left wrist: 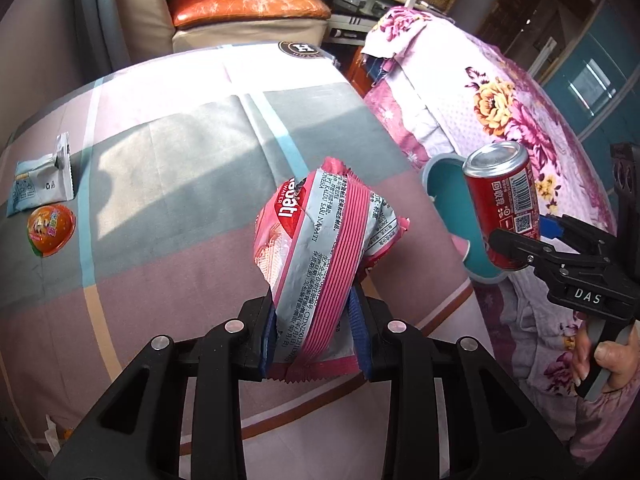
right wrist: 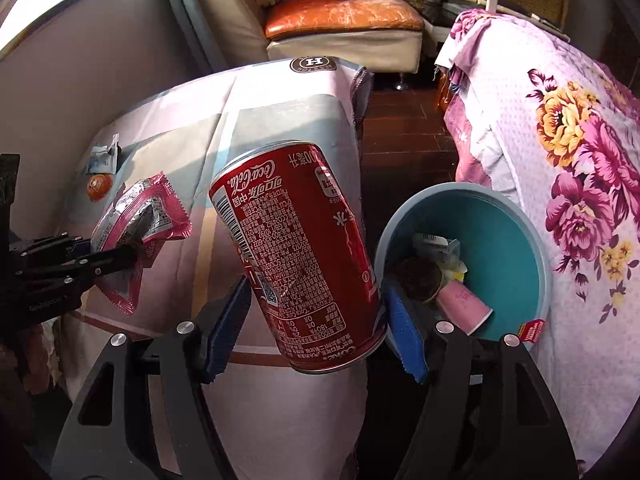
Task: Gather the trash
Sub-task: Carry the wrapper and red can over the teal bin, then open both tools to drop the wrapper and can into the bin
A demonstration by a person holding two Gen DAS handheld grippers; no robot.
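Observation:
My left gripper (left wrist: 314, 334) is shut on a crumpled pink and silver snack wrapper (left wrist: 324, 256), held above the cloth-covered table (left wrist: 168, 184). In the right wrist view that wrapper (right wrist: 138, 224) hangs from the left gripper (right wrist: 132, 254) at the left. My right gripper (right wrist: 316, 320) is shut on a red cola can (right wrist: 300, 256), tilted, beside the teal trash bin (right wrist: 516, 232). The left wrist view shows the can (left wrist: 502, 204) in the right gripper (left wrist: 520, 240) near the bin's rim (left wrist: 444, 184). The bin holds a pink paper cup (right wrist: 464, 304) and other scraps.
A white and blue wrapper (left wrist: 40, 184) and an orange round packet (left wrist: 51, 230) lie on the table's far left. A bed with a flowered cover (right wrist: 560, 152) stands right of the bin. A sofa with an orange cushion (right wrist: 344, 16) is behind. A hand (left wrist: 604, 360) grips the right handle.

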